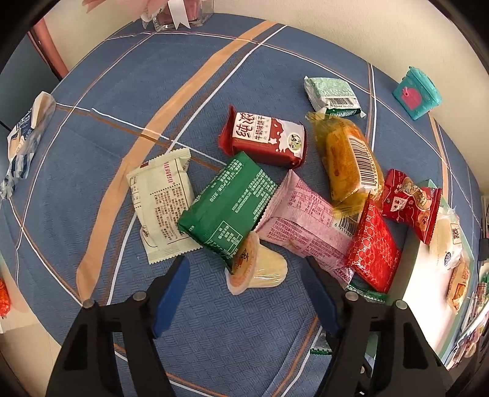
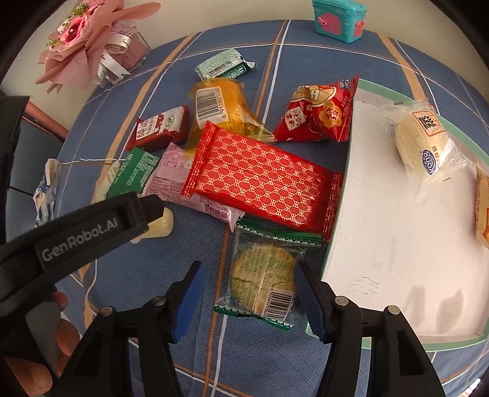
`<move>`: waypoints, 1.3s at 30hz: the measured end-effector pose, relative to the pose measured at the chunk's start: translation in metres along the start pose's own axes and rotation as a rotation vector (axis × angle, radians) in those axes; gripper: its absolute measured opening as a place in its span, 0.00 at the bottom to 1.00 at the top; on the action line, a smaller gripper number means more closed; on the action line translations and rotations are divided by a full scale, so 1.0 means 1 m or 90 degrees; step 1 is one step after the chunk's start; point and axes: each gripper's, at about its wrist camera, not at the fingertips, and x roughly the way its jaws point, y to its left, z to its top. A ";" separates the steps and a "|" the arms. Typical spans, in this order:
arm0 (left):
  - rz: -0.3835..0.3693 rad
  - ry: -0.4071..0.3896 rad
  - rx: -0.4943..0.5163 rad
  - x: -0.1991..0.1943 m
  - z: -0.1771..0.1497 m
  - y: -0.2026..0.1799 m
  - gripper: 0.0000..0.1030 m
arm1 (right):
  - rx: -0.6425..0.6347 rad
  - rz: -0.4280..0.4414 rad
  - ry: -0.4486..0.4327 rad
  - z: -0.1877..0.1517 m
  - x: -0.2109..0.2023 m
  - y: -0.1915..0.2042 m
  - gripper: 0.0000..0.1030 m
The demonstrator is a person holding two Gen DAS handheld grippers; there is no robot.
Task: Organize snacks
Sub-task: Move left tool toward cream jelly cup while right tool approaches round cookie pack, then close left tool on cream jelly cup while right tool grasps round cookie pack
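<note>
A heap of snack packets lies on the blue tablecloth. In the left wrist view my left gripper [image 1: 247, 268] is open, its fingers either side of a jelly cup [image 1: 259, 270]; beyond it lie a green packet [image 1: 226, 204], a pink packet [image 1: 305, 223], a cream packet [image 1: 163, 201] and a patterned red packet [image 1: 373, 247]. In the right wrist view my right gripper [image 2: 249, 274] is open around a clear round-cracker packet [image 2: 262, 278], not gripping it. The patterned red packet [image 2: 259, 174] leans on the white tray [image 2: 382, 244], which holds a cream bun [image 2: 424, 140].
A teal box [image 2: 339, 20] and a pink bouquet in a glass [image 2: 91, 45] stand at the table's far edge. A blue-white packet [image 1: 21, 143] lies at the left edge. More packets: milk-biscuit red [image 1: 266, 137], yellow cake [image 1: 348, 155], pale green [image 1: 333, 93].
</note>
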 end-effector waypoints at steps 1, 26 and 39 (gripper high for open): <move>-0.002 0.004 0.001 0.001 0.000 0.000 0.73 | -0.003 -0.002 0.000 0.000 0.001 0.001 0.61; -0.008 0.020 0.036 0.025 0.004 -0.022 0.47 | 0.022 0.005 0.007 0.006 0.005 -0.002 0.60; -0.034 0.025 0.009 0.032 0.005 0.004 0.46 | 0.018 0.036 0.014 0.002 0.012 0.004 0.61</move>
